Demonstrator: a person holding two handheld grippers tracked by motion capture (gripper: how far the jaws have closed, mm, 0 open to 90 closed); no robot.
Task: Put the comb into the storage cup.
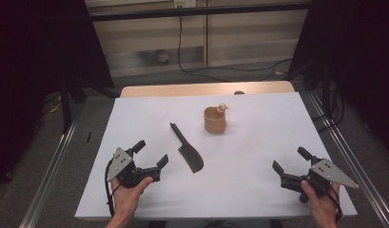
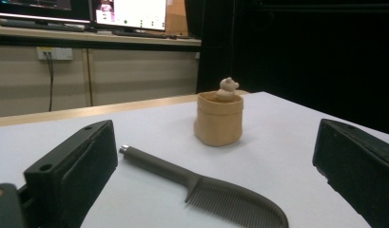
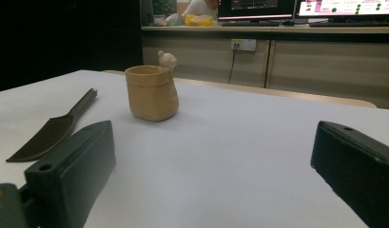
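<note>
- Left gripper (image 1: 152, 153): held at the near left of the white table (image 1: 258, 190), jaws spread wide, nothing between them.
- Right gripper (image 1: 290, 159): near right, jaws likewise apart and empty.
- Dark comb (image 1: 187, 149): flat on the table, just right of the left gripper.
- Tan cup (image 1: 214, 120): upright, farther back at centre, with a small figure (image 1: 222, 107) on its rim.

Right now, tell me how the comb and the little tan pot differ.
The comb is dark grey, long and flat, lying on its side; the tan pot is short and rounded, standing upright. The comb has fine teeth and a slim handle; the pot is open-topped, with a small bear-like figure at its rim. Both rest on the white table, untouched by either tongs.
</note>
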